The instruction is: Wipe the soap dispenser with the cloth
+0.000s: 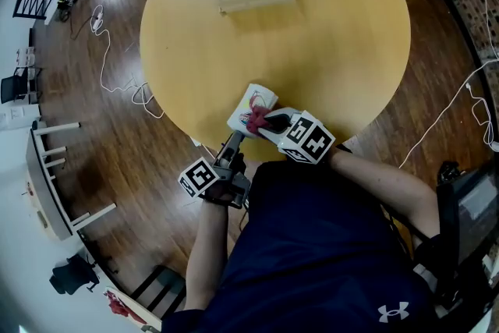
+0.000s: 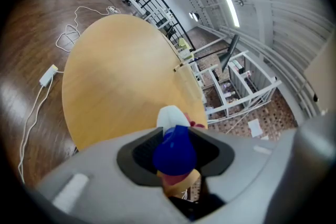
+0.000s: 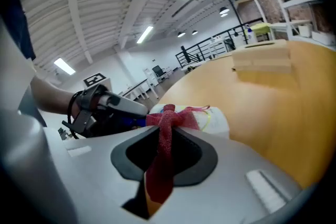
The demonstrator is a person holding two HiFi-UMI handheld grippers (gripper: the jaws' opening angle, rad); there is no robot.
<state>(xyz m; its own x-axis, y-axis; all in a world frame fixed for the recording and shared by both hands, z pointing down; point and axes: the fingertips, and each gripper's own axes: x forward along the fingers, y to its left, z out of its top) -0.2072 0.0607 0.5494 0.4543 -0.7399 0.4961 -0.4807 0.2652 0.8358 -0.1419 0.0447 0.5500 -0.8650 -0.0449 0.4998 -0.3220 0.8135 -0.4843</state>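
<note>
Dispenser [image 1: 253, 105] maybe resting on round table [image 1: 335, 58]; plank floor [image 1: 101, 144]

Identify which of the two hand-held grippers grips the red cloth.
The right gripper: the red woven cloth hangs pinched between its jaws. The left gripper instead clamps the white soap dispenser by its blue top.

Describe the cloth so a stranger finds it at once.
Find the round wooden table, then the white dispenser at its edge nearest the person. The cloth is the thin red strip against it, pinched in the right claw; it is the only soft, red thing there.
</note>
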